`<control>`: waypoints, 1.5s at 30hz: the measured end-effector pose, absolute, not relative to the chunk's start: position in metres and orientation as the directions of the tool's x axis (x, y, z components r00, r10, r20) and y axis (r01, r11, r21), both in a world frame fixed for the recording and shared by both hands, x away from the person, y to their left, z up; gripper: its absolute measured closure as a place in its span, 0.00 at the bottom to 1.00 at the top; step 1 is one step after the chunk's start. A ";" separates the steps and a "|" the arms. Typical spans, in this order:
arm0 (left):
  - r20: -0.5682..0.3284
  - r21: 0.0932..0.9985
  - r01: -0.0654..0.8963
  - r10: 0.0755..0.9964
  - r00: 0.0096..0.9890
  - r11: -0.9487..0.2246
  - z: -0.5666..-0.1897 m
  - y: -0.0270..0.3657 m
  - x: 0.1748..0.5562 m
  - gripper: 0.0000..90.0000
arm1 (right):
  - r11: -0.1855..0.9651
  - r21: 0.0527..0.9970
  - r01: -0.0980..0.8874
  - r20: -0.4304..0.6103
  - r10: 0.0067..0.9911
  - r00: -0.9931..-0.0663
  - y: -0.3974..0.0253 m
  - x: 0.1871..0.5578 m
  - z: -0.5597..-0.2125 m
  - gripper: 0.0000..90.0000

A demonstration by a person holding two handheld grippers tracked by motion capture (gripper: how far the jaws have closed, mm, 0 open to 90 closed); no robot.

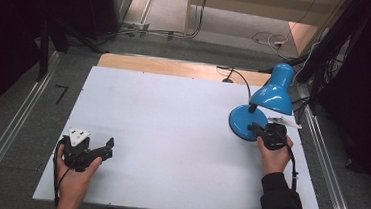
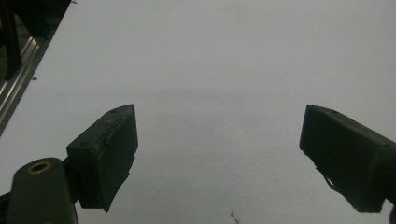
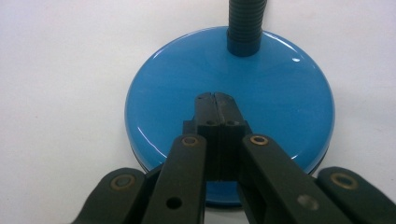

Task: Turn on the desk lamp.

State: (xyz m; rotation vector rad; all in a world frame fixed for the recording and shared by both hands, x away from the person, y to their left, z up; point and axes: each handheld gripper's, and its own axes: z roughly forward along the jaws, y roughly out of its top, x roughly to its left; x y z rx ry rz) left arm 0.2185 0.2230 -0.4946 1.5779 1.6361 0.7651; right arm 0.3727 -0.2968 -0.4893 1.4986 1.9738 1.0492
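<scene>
Pressing closed jaws down on the blue desk lamp's base (image 3: 229,121), the right gripper (image 3: 215,97) holds nothing; push straight down so the base stays put near the table's (image 1: 171,133) right edge. Left gripper (image 1: 101,148) rests wide open and empty near the front-left corner.

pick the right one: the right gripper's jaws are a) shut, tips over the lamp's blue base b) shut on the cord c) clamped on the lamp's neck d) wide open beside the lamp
a: in the right gripper view the right gripper has its jaws pressed together, with nothing between them, above the blue base of the lamp.
</scene>
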 end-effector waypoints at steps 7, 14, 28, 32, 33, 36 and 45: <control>-0.097 0.823 0.564 0.995 0.016 0.071 -0.495 0.223 0.219 0.14 | 0.120 0.788 0.604 0.095 0.945 -0.312 -0.296 0.373 -0.489 0.98; -0.098 0.824 0.562 0.995 0.016 0.072 -0.495 0.223 0.219 0.14 | 0.131 0.788 0.602 0.091 0.941 -0.325 -0.292 0.374 -0.487 0.98; -0.098 0.821 0.566 0.995 0.018 0.071 -0.495 0.223 0.219 0.14 | 0.139 0.784 0.605 0.090 0.939 -0.332 -0.290 0.373 -0.489 0.98; -0.100 0.822 0.565 0.995 0.017 0.073 -0.495 0.223 0.218 0.14 | 0.133 0.784 0.607 0.094 0.940 -0.329 -0.290 0.373 -0.489 0.98; -0.100 0.822 0.565 0.995 0.017 0.073 -0.495 0.223 0.218 0.14 | 0.134 0.784 0.606 0.093 0.940 -0.329 -0.290 0.373 -0.489 0.98; -0.100 0.822 0.565 0.995 0.017 0.073 -0.495 0.223 0.218 0.14 | 0.134 0.786 0.604 0.091 0.940 -0.327 -0.290 0.373 -0.489 0.98; -0.100 0.822 0.565 0.995 0.018 0.073 -0.495 0.223 0.218 0.14 | 0.133 0.786 0.603 0.092 0.940 -0.328 -0.290 0.372 -0.490 0.98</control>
